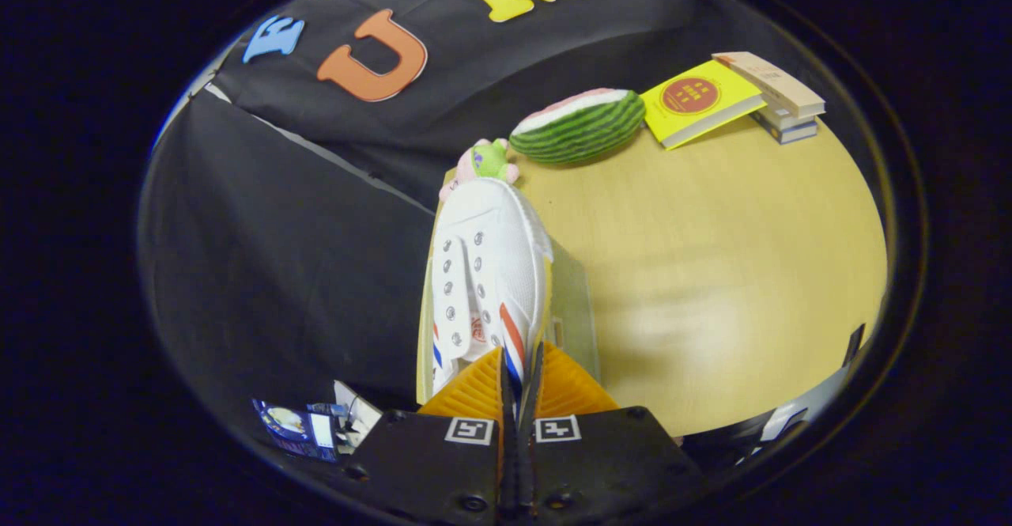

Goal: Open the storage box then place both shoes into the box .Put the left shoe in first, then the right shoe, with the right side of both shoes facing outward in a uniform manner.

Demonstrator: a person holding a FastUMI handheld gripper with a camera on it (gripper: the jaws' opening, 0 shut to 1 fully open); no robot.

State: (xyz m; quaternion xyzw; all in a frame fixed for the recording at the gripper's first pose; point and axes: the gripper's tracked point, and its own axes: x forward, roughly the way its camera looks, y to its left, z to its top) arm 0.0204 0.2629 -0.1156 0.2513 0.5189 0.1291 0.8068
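Gripper view: the fingers (pixel 519 368) are pinching the shoe (pixel 486 273) at its heel edge, almost closed; its long axis is running straight ahead, toe toward the watermelon toy (pixel 579 126).

The white shoe (pixel 490 273) hides most of the storage box (pixel 573 304) and the green toy (pixel 490 160).

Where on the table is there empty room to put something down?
The claw is shut on the white shoe, which hangs above a clear box. The big bare patch is the wooden table beyond the box, up to the watermelon toy and the books. It is crowded along that far edge, where a small plush toy sits too.
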